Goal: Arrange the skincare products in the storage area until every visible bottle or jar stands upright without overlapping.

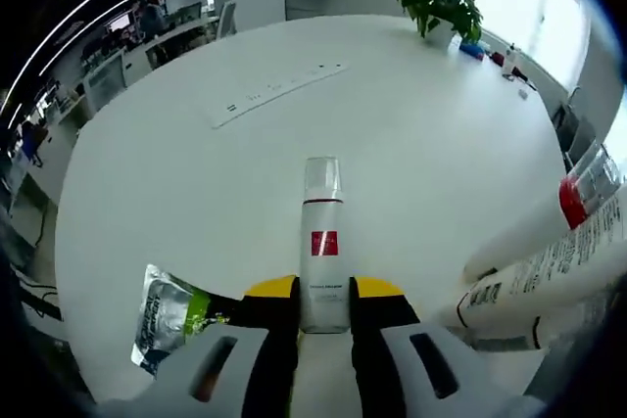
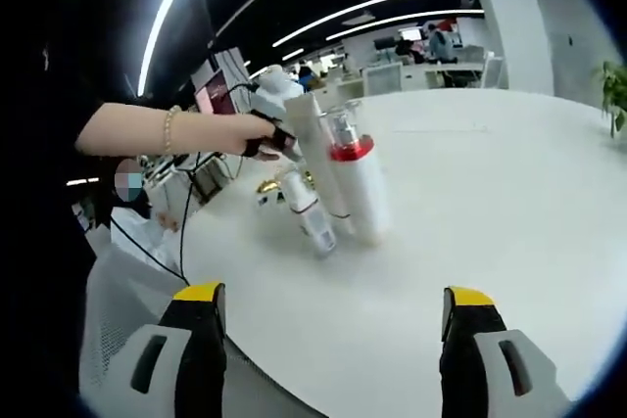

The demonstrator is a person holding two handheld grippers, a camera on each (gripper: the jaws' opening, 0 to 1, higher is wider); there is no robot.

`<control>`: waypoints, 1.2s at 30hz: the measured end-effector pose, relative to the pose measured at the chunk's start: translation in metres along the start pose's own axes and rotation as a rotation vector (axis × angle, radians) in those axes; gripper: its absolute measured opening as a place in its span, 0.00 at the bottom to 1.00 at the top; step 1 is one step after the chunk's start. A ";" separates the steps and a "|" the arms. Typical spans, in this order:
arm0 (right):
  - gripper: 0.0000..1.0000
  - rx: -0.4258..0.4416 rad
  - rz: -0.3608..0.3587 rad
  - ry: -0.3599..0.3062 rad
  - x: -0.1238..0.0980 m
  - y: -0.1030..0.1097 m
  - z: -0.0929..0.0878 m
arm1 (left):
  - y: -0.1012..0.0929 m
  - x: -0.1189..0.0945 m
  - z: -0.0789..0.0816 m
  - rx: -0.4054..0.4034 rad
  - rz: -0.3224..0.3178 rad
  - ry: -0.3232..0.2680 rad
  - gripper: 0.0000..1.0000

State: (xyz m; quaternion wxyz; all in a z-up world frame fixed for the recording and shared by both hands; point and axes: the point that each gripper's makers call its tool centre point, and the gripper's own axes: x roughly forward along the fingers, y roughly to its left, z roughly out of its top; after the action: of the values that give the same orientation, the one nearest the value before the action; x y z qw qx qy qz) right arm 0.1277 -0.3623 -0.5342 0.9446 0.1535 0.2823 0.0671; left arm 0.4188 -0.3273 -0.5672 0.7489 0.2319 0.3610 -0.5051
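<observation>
A slim white bottle point(image 1: 323, 242) with a clear cap and a red label stands upright on the round white table point(image 1: 411, 134). My left gripper point(image 1: 324, 291) is shut on its base, one yellow-tipped jaw on each side. To its right stand a white bottle with a red collar point(image 1: 580, 195) and a larger white printed bottle point(image 1: 549, 276). In the right gripper view the same slim bottle point(image 2: 313, 217), red-collared bottle point(image 2: 358, 188) and tall white bottle point(image 2: 315, 149) stand close together ahead. My right gripper point(image 2: 333, 340) is open and well short of them, holding nothing.
A silver and green foil sachet point(image 1: 167, 315) lies flat left of my left jaw. A potted plant point(image 1: 441, 7), a white strip point(image 1: 279, 95) and small items point(image 1: 495, 54) sit far across the table. A person's arm point(image 2: 167, 134) reaches in from the left. The table edge point(image 2: 294, 379) runs just ahead of my right jaws.
</observation>
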 end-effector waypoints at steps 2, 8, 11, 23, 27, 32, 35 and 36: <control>0.94 0.013 0.010 -0.018 -0.001 0.001 0.003 | -0.001 -0.015 0.004 -0.023 0.006 -0.037 0.19; 0.93 0.039 0.042 -0.072 -0.002 0.009 0.017 | 0.008 -0.053 0.011 -0.114 0.005 -0.151 0.19; 0.93 0.091 0.058 -0.144 -0.005 0.017 0.034 | 0.007 -0.076 0.014 -0.147 0.026 -0.210 0.19; 0.75 0.128 0.191 -0.260 -0.015 0.073 0.102 | -0.058 -0.185 0.046 0.000 0.104 -0.480 0.19; 0.71 0.219 0.273 -0.324 -0.019 0.093 0.127 | -0.083 -0.210 0.048 0.065 0.115 -0.516 0.19; 0.50 0.349 0.427 -0.463 -0.034 0.114 0.163 | -0.109 -0.242 0.057 0.243 0.160 -0.584 0.20; 0.50 0.381 0.445 -0.475 -0.034 0.121 0.172 | -0.125 -0.259 0.060 0.278 0.167 -0.604 0.20; 0.51 0.372 0.453 -0.484 -0.035 0.124 0.176 | -0.127 -0.264 0.061 0.292 0.174 -0.610 0.20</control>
State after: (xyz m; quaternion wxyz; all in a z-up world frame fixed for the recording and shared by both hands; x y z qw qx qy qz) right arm 0.1907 -0.2971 -0.3362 0.9011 0.3925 0.0175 0.1836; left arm 0.2595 -0.2637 -0.3224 0.8215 0.2050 0.0234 -0.5316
